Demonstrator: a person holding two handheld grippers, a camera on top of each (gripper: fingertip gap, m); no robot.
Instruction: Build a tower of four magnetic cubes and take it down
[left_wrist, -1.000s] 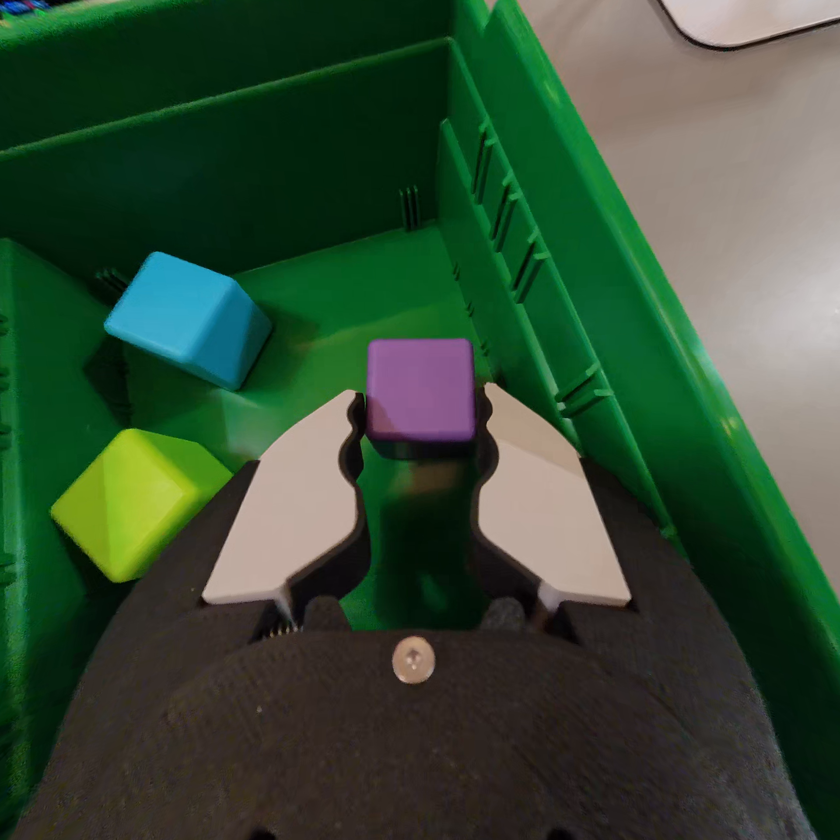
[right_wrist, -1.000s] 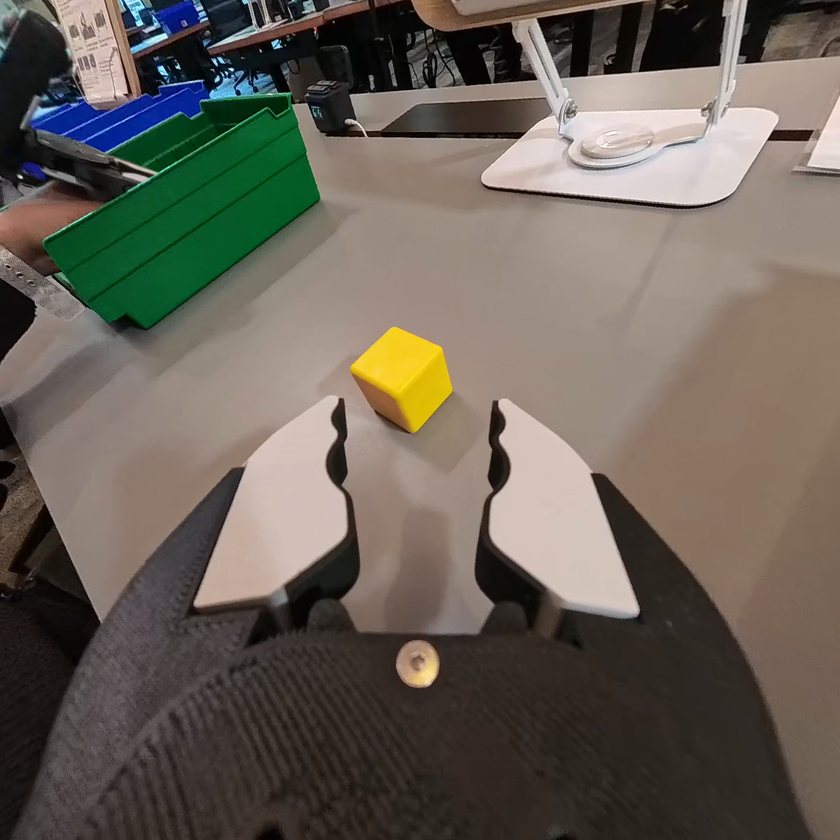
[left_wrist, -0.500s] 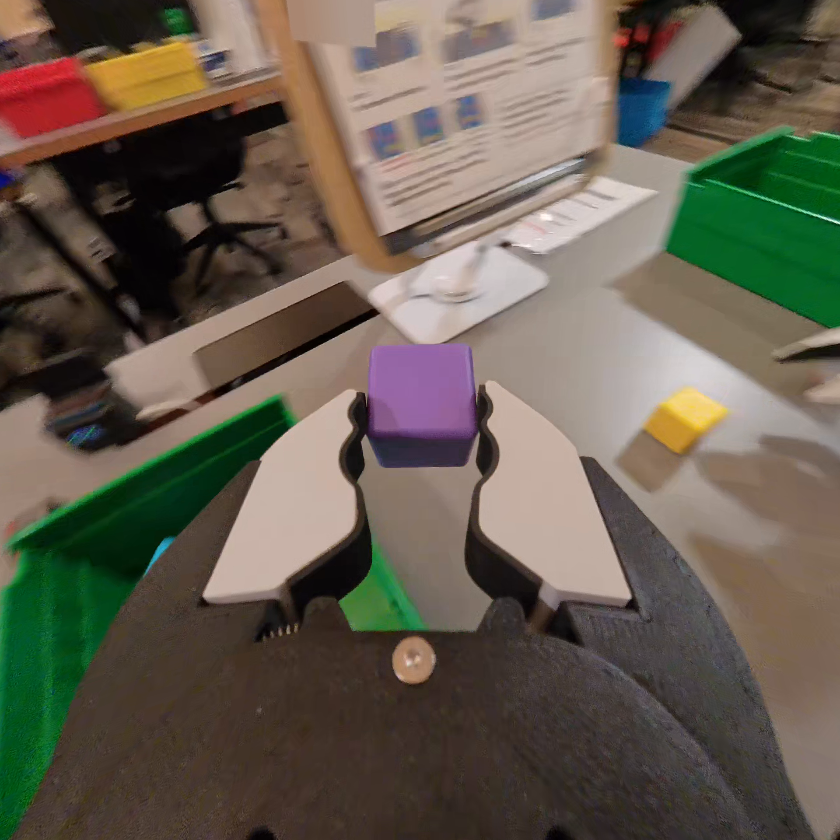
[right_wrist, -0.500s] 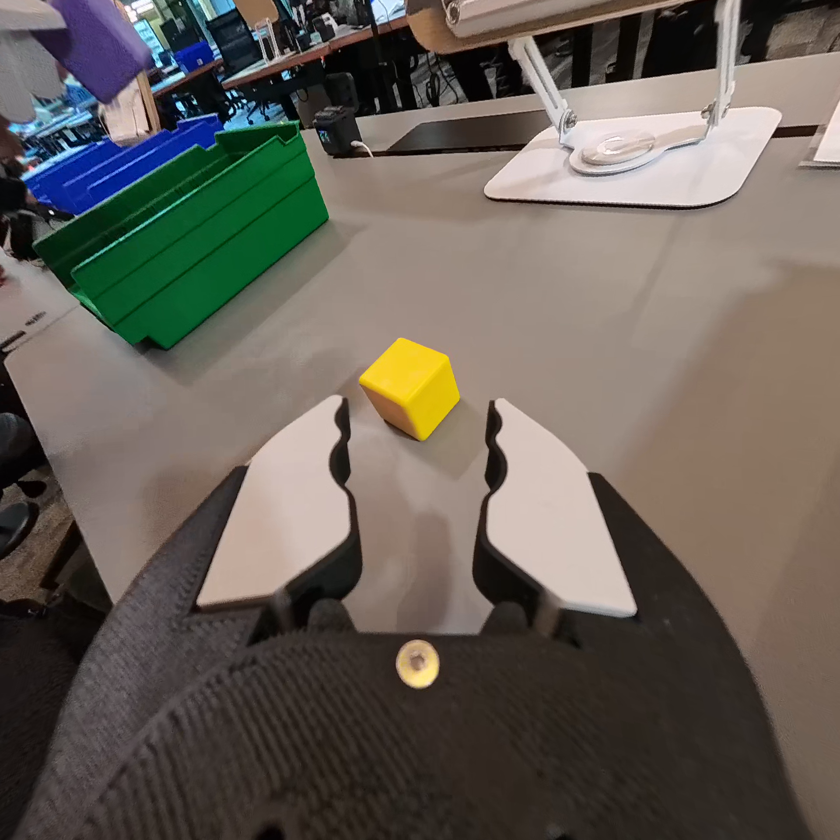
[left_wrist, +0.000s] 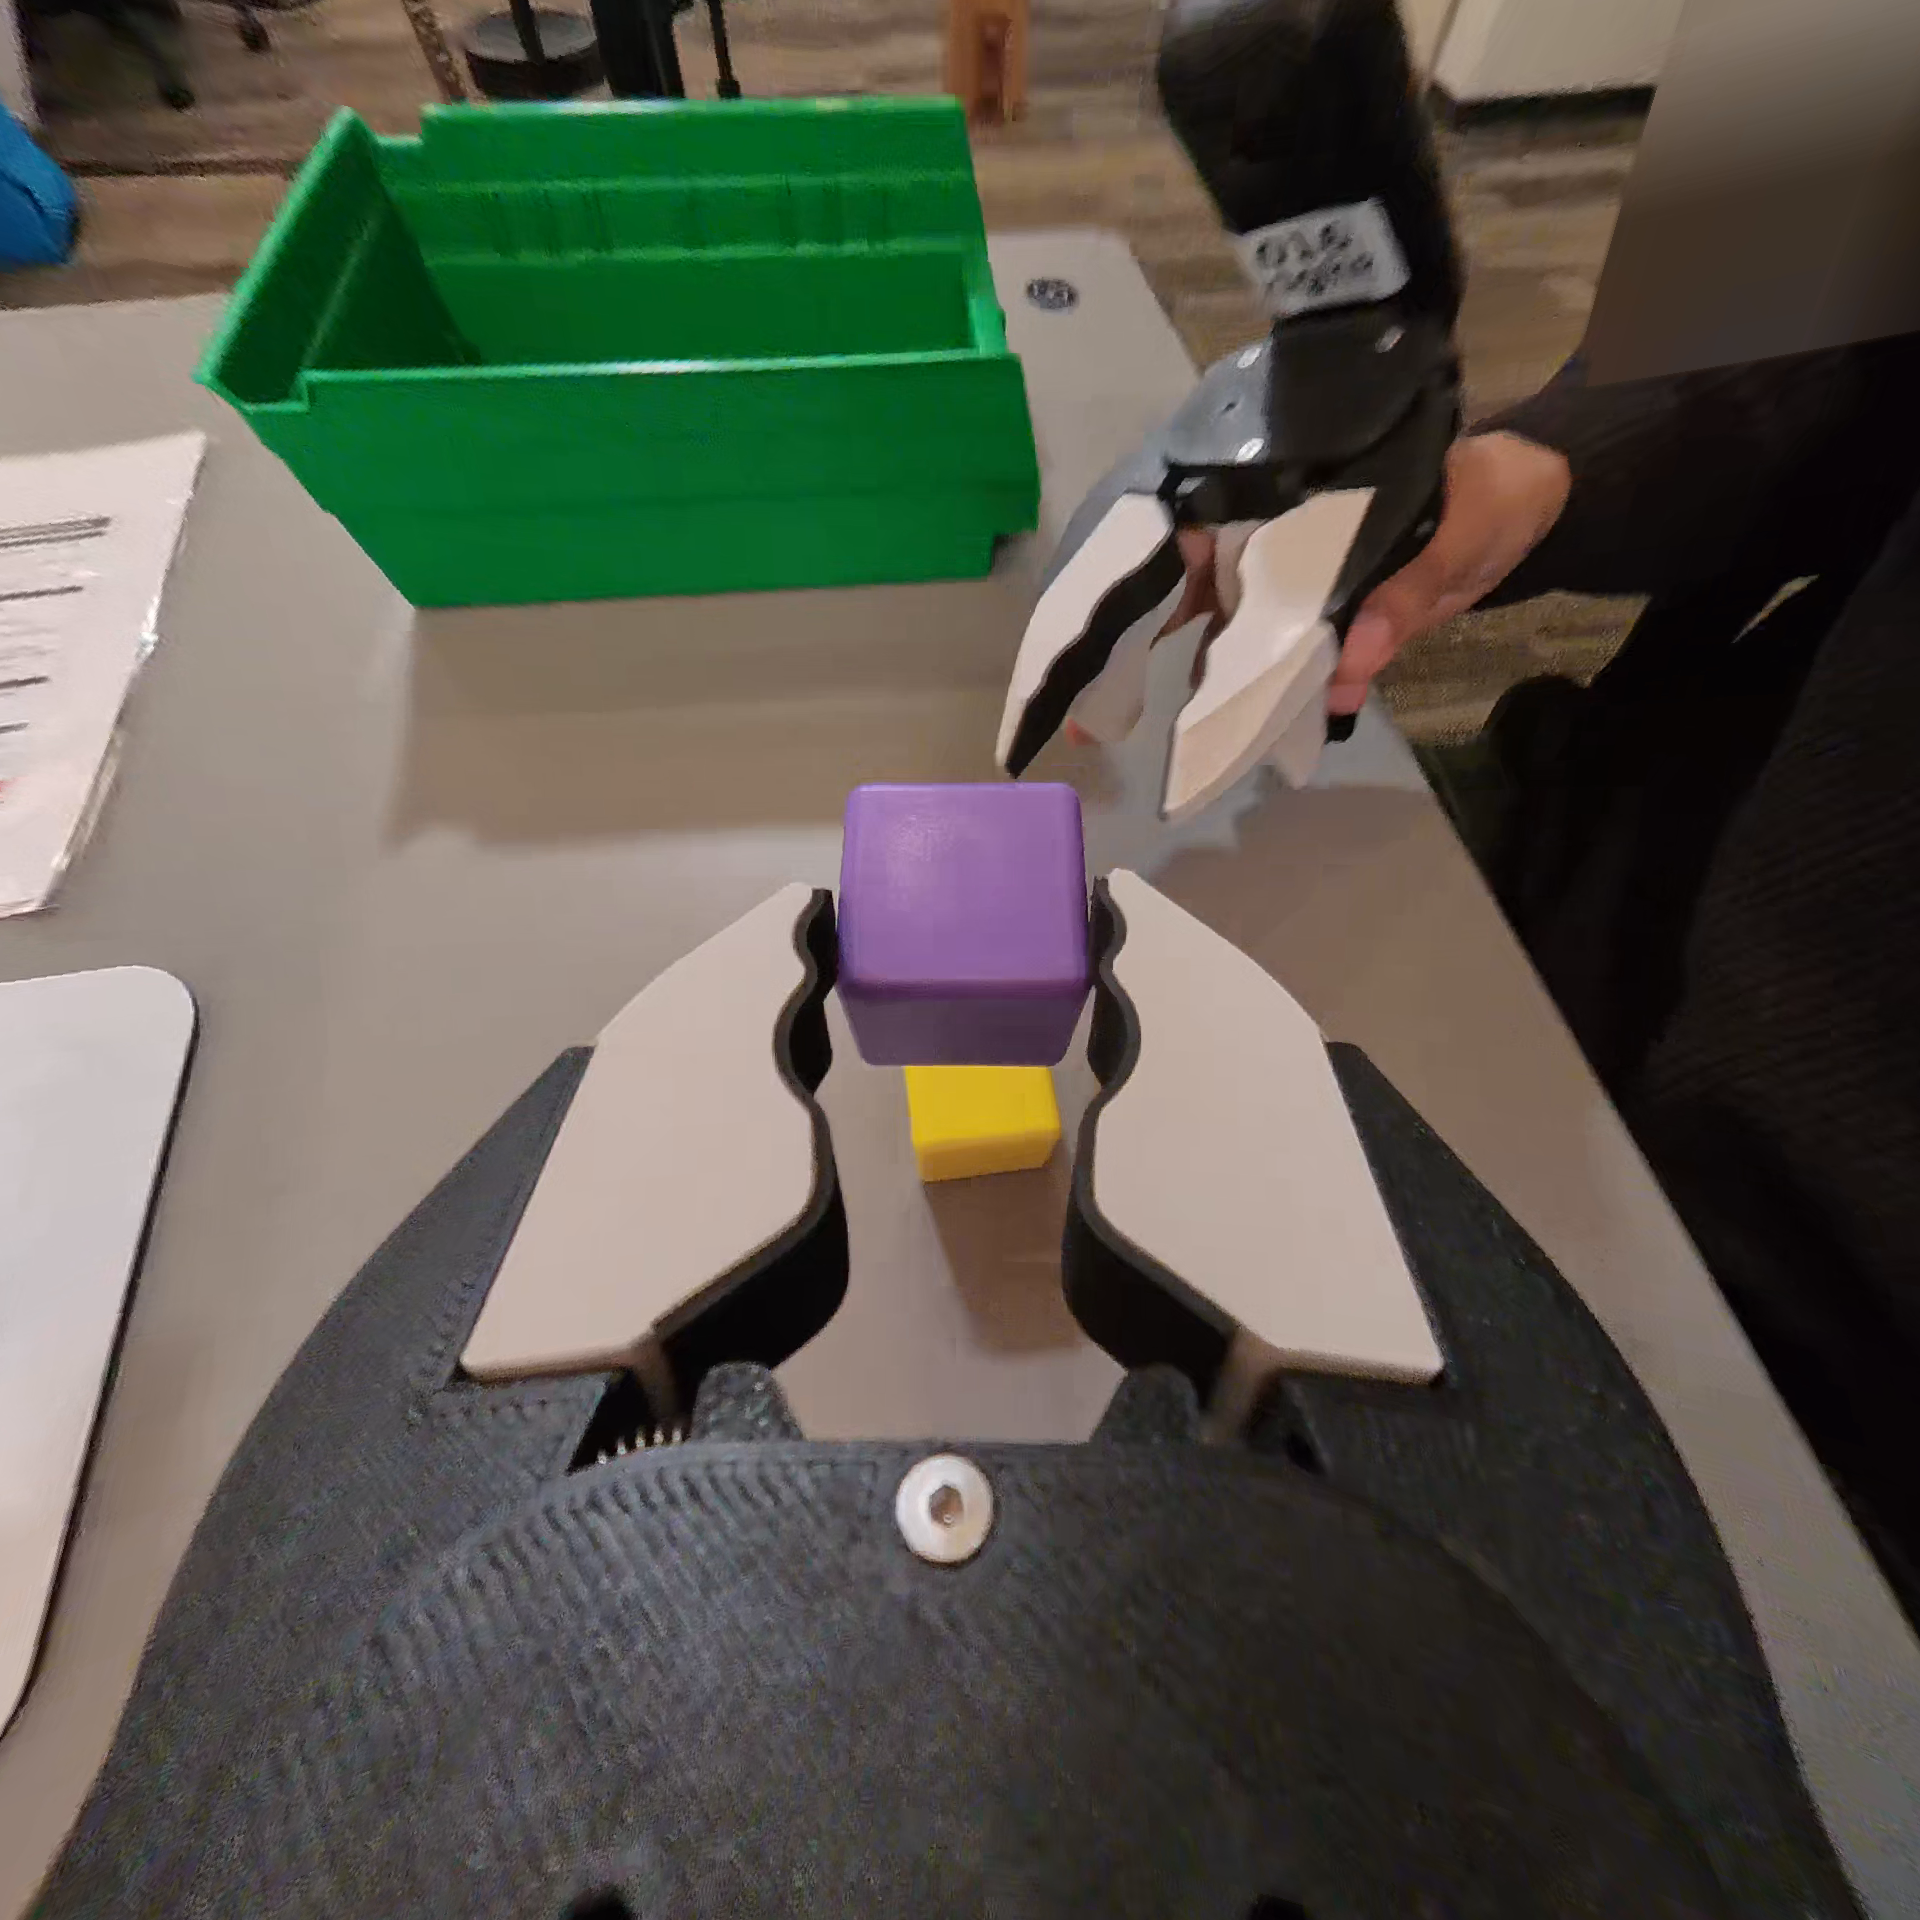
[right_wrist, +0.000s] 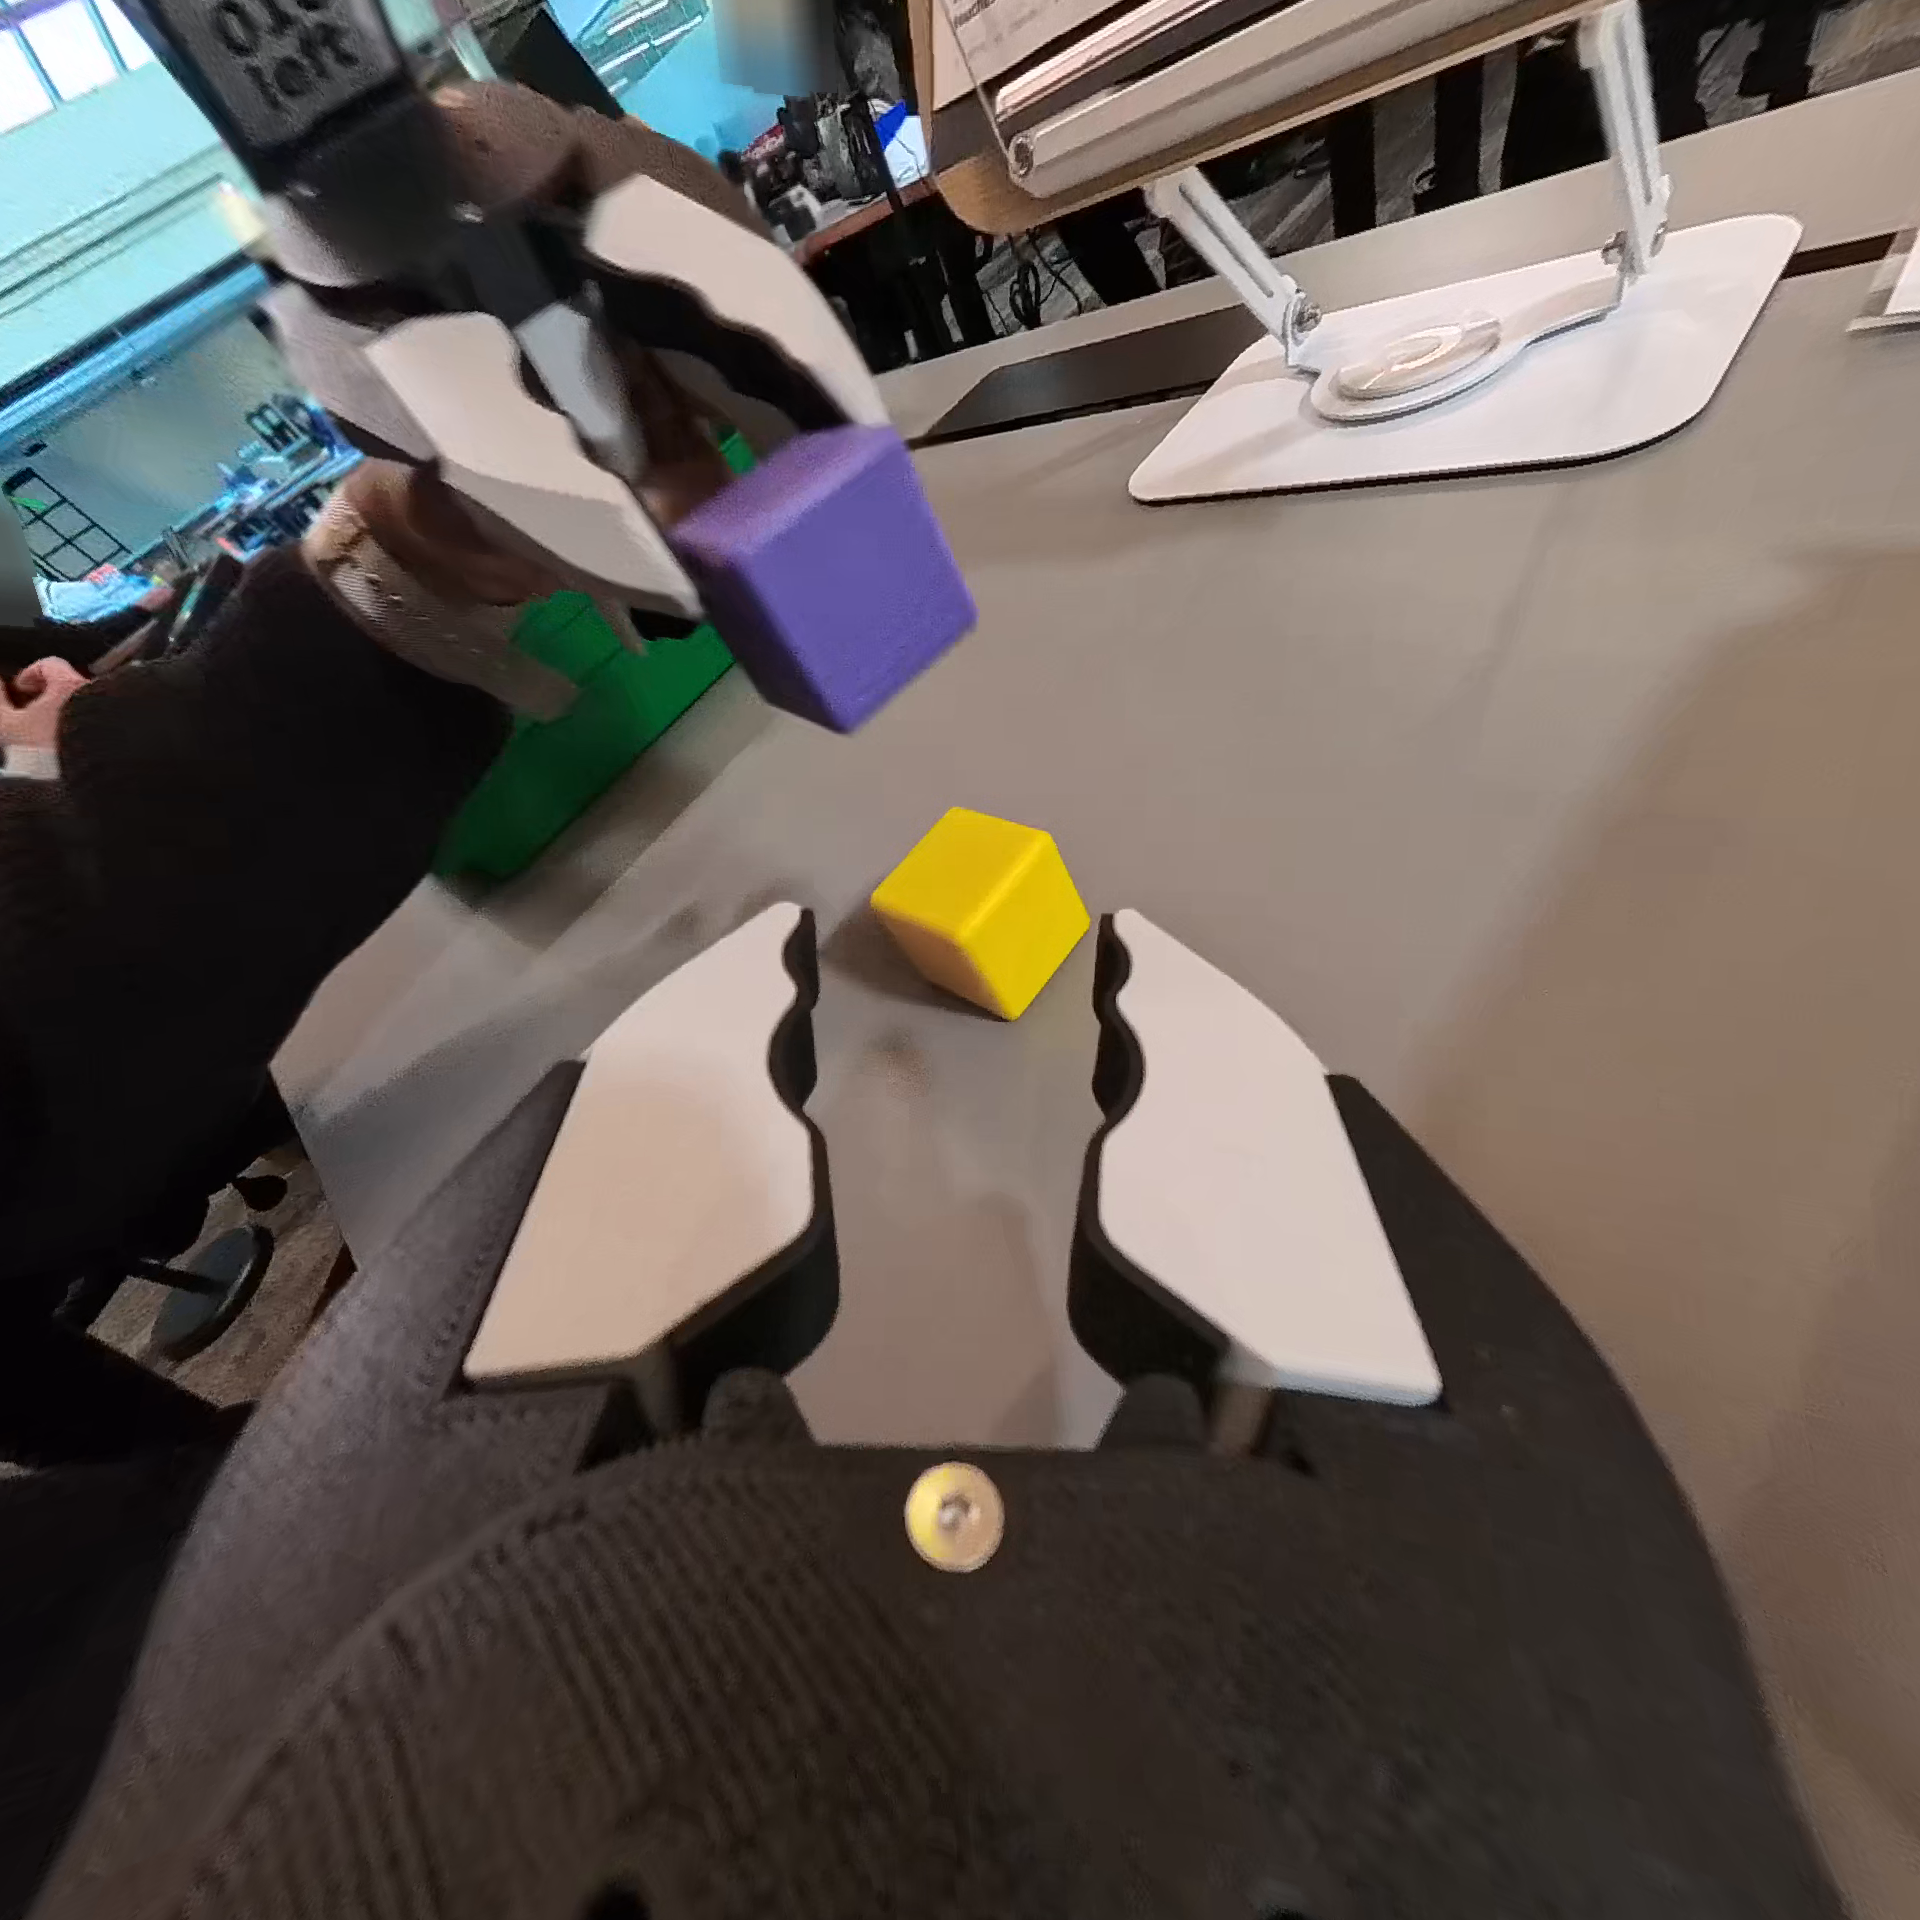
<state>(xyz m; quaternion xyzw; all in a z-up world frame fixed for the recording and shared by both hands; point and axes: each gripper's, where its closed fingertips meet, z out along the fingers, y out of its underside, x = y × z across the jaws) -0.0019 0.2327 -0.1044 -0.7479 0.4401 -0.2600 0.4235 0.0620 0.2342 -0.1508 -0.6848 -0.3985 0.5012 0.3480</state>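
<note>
Left gripper (left_wrist: 962, 914) is clamped on a purple cube (left_wrist: 962, 914), fingers pressing its two side faces, cube held up in the air off the table (left_wrist: 520, 790). In the right wrist view the same cube (right_wrist: 831, 582) hangs above and a bit to the left of the yellow cube (right_wrist: 982, 909), clearly apart from it, not touching.

Yellow cube (left_wrist: 982, 1138) sits flat on the table; from the left wrist camera it shows directly under and slightly behind the purple cube, inside the gap of the left fingers. So the held cube is nearly over it, vertical gap between them.

Right gripper (right_wrist: 951, 935) is empty, fingers spread wide, low to the table, yellow cube just ahead of the fingertips and centred on the gap, one corner edge turned toward the camera. Seen from the left wrist, the right gripper (left_wrist: 1122, 748) is just beside the purple cube on its far right, held in a hand (left_wrist: 1455, 561).

Green bin (left_wrist: 623, 416) stands farther back on the table, well apart from both cubes. White stand base (right_wrist: 1475, 353) at the far right, papers (left_wrist: 73, 644) at left edge.
</note>
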